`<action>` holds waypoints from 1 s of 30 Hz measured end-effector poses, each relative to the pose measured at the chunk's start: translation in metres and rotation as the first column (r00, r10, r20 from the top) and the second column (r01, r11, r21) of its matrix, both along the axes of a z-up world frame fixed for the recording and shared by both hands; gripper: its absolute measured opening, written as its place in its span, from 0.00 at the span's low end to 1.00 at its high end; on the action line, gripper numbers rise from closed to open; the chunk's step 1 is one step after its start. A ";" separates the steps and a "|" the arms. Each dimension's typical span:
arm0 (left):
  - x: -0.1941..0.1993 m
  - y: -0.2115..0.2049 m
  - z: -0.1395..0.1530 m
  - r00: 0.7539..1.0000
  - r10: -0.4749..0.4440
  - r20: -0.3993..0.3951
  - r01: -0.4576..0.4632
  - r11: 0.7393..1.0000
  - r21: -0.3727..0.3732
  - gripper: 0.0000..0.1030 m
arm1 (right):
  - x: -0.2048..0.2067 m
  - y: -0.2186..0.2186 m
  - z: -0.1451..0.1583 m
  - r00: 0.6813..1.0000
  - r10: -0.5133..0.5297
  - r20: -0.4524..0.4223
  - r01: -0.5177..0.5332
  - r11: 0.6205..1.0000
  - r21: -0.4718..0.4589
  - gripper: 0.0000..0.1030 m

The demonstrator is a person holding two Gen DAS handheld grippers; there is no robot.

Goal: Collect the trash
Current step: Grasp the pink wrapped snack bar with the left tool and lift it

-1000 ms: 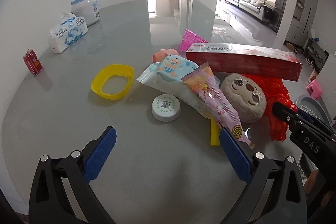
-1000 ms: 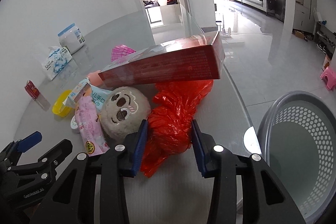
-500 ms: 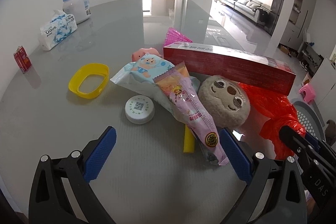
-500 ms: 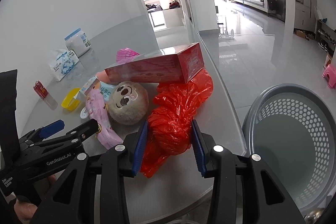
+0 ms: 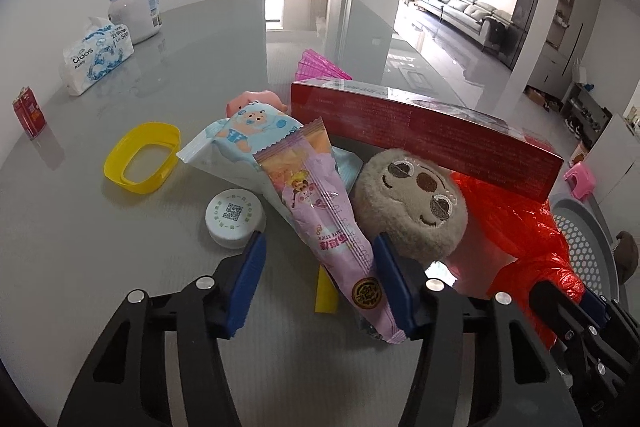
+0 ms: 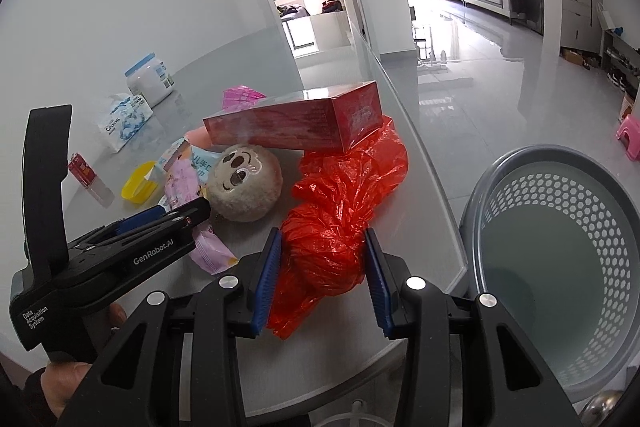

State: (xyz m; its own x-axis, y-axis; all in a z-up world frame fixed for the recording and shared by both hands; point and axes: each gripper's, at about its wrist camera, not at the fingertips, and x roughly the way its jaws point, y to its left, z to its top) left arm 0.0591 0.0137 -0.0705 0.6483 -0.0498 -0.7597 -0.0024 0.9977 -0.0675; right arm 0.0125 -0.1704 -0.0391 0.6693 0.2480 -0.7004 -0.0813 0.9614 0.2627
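Here we see a glossy grey worktop (image 5: 100, 267), our left hand-held gripper (image 5: 318, 281) closing around a pink snack wrapper (image 5: 324, 223), our right hand-held gripper (image 6: 324, 275) clamped on a red plastic bag (image 6: 344, 195), a grey perforated basket (image 6: 560, 227) right of it on a shiny tiled floor (image 6: 500, 75).

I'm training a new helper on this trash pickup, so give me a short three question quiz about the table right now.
1. True or false: the right gripper is clamped on the red plastic bag.
2. What lies between the left gripper's closing jaws?
A. pink snack wrapper
B. yellow ring
C. white cap
3. Which item rests partly on the red bag?

Key: 1 true; 2 A; 3 the red box.
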 end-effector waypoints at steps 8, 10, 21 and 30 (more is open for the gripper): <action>-0.011 0.006 0.010 0.999 -0.043 -0.004 0.043 0.999 -0.008 0.22 | -0.010 -0.001 0.009 0.999 0.010 0.031 -0.010 1.000 0.010 0.38; -0.013 0.010 0.016 0.999 -0.045 0.006 0.045 0.999 -0.014 0.21 | -0.014 -0.003 0.012 0.999 0.010 0.040 -0.010 1.000 0.013 0.38; -0.027 0.009 0.041 0.995 -0.085 0.053 0.087 0.996 -0.035 0.21 | -0.033 -0.011 0.026 0.996 -0.009 0.090 0.007 1.000 0.026 0.38; -0.040 -0.017 0.045 0.985 -0.162 0.058 0.165 0.986 -0.039 0.21 | -0.056 -0.034 0.031 0.993 -0.064 0.100 0.060 0.997 0.039 0.38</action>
